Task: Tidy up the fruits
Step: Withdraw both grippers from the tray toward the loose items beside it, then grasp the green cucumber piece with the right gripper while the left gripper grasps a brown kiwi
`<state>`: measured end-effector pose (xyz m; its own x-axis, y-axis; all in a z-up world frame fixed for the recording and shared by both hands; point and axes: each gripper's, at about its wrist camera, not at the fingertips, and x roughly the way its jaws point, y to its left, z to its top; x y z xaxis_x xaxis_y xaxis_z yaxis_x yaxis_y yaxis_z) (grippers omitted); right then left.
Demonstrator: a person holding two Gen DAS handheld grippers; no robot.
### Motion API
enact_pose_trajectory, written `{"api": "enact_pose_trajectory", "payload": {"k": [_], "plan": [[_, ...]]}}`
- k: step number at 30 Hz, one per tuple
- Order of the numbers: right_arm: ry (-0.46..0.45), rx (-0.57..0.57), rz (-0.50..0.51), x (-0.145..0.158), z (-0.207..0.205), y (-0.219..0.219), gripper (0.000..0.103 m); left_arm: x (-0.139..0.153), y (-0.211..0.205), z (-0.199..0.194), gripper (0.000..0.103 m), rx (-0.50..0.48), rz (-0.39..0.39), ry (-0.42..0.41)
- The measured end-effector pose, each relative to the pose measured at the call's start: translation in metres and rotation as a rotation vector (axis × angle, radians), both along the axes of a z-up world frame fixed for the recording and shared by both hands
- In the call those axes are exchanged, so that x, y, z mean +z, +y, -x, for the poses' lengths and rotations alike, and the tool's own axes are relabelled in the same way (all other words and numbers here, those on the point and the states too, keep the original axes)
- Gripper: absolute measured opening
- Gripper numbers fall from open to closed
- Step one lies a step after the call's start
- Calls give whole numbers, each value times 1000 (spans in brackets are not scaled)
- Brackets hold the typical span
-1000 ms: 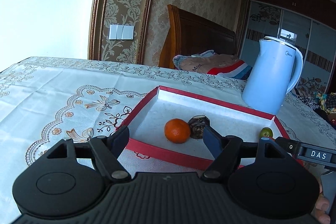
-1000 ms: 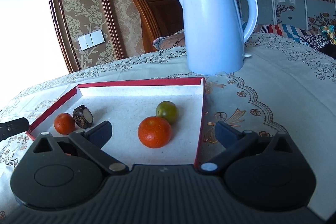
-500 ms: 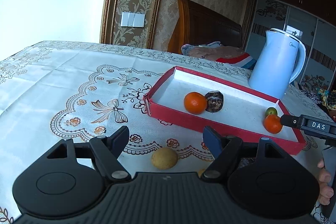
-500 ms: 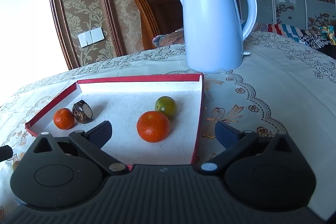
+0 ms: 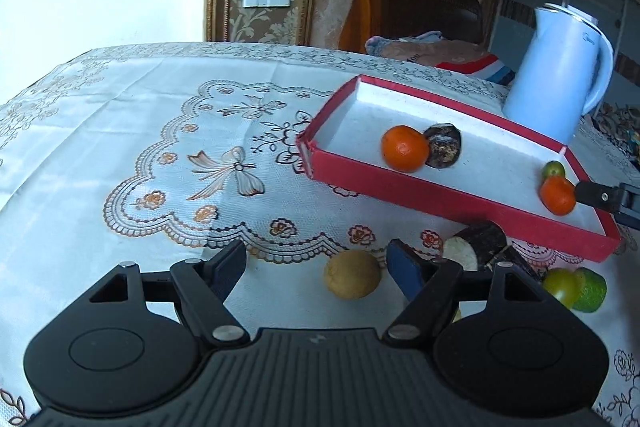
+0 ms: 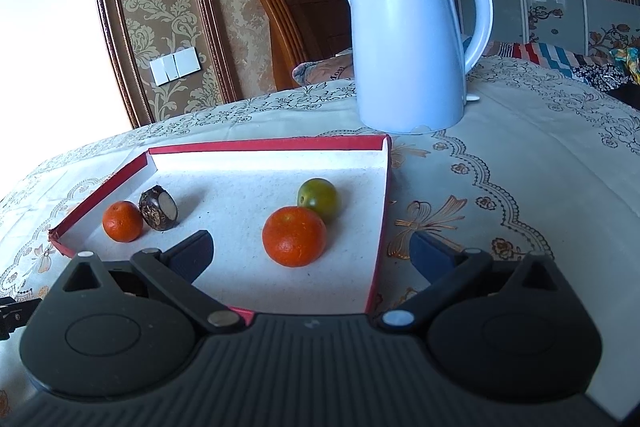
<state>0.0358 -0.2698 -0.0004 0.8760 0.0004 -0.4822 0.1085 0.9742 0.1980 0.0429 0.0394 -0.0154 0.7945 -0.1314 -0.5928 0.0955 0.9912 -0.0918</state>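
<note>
A red tray [image 5: 440, 193] with a white floor holds two oranges [image 5: 405, 148] [image 5: 557, 195], a dark cut piece [image 5: 442, 146] and a green fruit [image 5: 553, 169]. My left gripper [image 5: 316, 269] is open and empty above the cloth; a tan round fruit [image 5: 352, 274] lies between its fingers. A dark cut stick [image 5: 476, 247] and green fruits [image 5: 576, 287] lie in front of the tray. My right gripper [image 6: 310, 253] is open and empty at the tray's [image 6: 376, 227] near edge, with an orange [image 6: 294, 235] and a green fruit [image 6: 319, 198] just ahead. Another orange [image 6: 122, 221] and the dark piece [image 6: 158, 207] sit at the left.
A pale blue kettle [image 6: 412, 39] stands behind the tray on the embroidered tablecloth [image 5: 160, 155]. A wooden chair [image 5: 400, 7] with folded cloth is beyond the table. The right gripper's finger [image 5: 608, 195] pokes in at the tray's right end.
My left gripper has pulled back and risen away from the tray, bringing the loose fruits in front of the tray into view. My right gripper has drawn back slightly.
</note>
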Motion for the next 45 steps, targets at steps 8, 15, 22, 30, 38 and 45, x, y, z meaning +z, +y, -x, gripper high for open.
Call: {"api": "enact_pose_trajectory", "payload": {"k": [8,15,22,30,38,45], "plan": [[5,3,-2,-1,0,0,103,-6,-8,-7,77,29,-81,38],[17,16,-9,-1,5,-2,103,-9,-13,-9,86,44,-131,29],[29,140,-41,-3,45,-7,103,-11,-11,-12,92,57,-126,34],[57,342,173,-8,64,30,101,-10,-12,-12,93,59,-127,34],[106,416,205,-12,55,41,69,-11,-12,-11,93,59,-128,34],[91,490,285,-12,51,50,52,-11,-12,-11,93,59,-127,34]]}}
